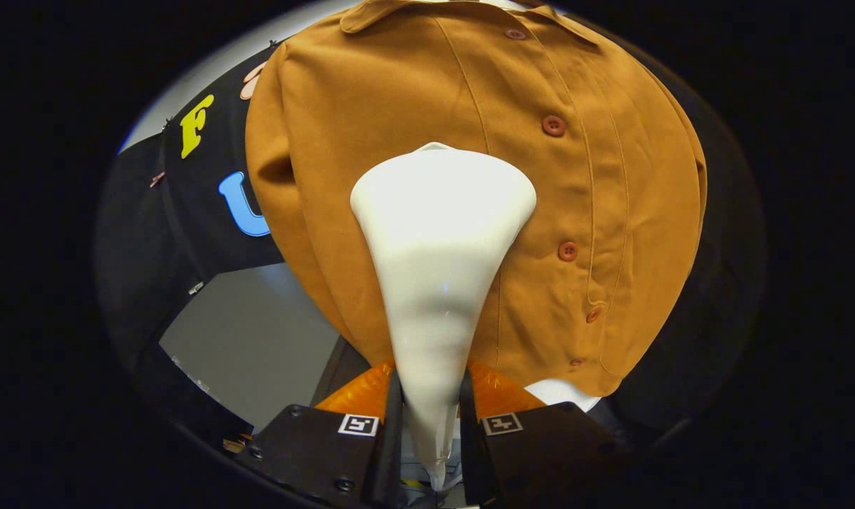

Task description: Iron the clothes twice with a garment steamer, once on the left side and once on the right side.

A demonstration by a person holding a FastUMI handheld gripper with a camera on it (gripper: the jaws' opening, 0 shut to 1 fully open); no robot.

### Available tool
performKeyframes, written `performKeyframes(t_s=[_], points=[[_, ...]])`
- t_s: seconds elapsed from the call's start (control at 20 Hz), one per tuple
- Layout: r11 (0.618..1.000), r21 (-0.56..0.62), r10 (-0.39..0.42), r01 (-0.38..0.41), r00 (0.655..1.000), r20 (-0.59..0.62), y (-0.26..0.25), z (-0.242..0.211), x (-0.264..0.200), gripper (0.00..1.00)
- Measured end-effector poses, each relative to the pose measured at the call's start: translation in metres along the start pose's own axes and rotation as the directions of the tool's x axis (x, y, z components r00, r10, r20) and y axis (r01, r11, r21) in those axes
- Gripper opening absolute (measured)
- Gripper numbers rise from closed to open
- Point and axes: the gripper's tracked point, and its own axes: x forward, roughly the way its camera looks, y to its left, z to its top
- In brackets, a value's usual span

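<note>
We see the gripper (431,406) clamped on the narrow handle of the white garment steamer (438,276), one finger pressing on each side of it, so the steamer stands straight up between the fingers and widens into a broad head beyond them. That head lies against the front of the brown shirt (399,106), which hangs ahead of us with its collar at the top. The steamer head sits on the panel just beside the button placket (on the side nearer the hanging sleeve), roughly level between two of the reddish buttons (554,125) that run down the placket. The sleeve (278,191) hangs along the shirt's edge, next to the black cloth wall (187,233) of the booth. Below the shirt's hem a bit of white cloth (561,390) peeks out, and a pale grey surface (257,346) shows beneath the sleeve.
</note>
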Motion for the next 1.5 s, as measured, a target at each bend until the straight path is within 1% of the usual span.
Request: performKeyframes(t_s=[0.45, 0.65, 0.75, 0.9, 1.15, 1.35, 1.5], points=[[0.999, 0.029, -0.018, 0.022, 0.989, -0.147, -0.017, -0.062, 0.022, 0.39], [0.998, 0.034, -0.035, 0.043, 0.981, -0.193, -0.019, -0.082, 0.018, 0.38], [0.998, 0.033, -0.037, 0.044, 0.981, -0.189, -0.018, -0.085, 0.01, 0.39], [0.999, 0.03, -0.039, 0.043, 0.992, -0.122, -0.016, -0.068, -0.01, 0.38], [0.997, 0.033, -0.069, 0.068, 0.997, 0.032, -0.027, -0.013, -0.065, 0.38], [0.994, 0.041, -0.108, 0.103, 0.983, 0.147, -0.053, 0.038, -0.094, 0.38], [0.988, 0.047, -0.154, 0.147, 0.963, 0.221, -0.078, 0.075, -0.112, 0.38]])
